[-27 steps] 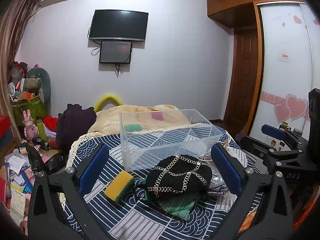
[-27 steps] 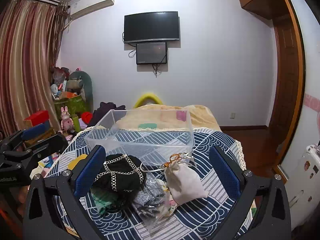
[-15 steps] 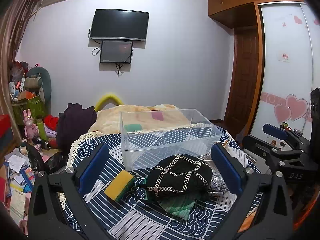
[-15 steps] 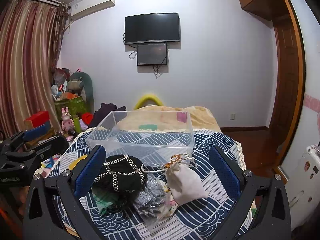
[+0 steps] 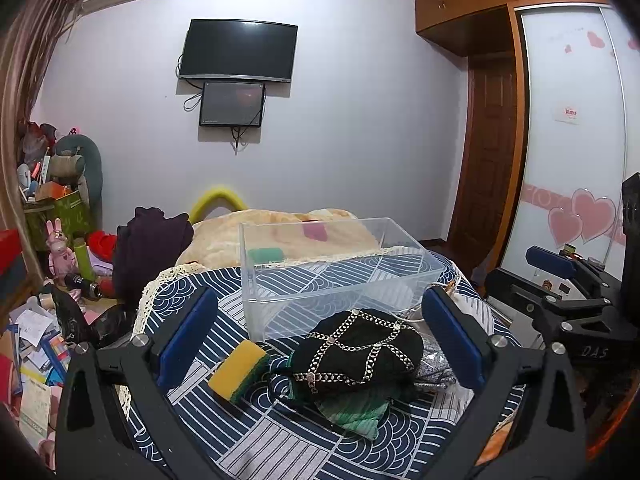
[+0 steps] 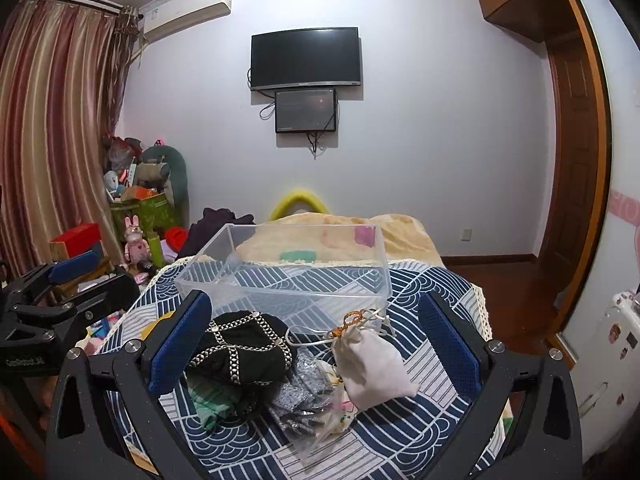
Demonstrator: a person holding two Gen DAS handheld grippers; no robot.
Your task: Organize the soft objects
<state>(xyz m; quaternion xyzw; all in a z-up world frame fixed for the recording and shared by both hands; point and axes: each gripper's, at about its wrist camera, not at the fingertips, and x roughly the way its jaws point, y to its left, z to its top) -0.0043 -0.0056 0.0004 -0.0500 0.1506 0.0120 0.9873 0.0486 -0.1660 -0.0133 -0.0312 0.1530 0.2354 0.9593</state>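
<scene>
Hovering wide-open over the soft pile

Left gripper (image 5: 320, 348) frames the black chained pouch (image 5: 356, 354); right gripper (image 6: 316, 344), equally spread, sits nearer the white drawstring bag (image 6: 372, 368).

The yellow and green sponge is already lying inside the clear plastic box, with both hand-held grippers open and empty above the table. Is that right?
Not quite. The yellow and green sponge is not inside the clear plastic box; the left wrist view shows it on the patterned cloth in front of the box, beside the black chained item. The rest holds: the left hand-held gripper and right hand-held gripper are open and empty.
</scene>
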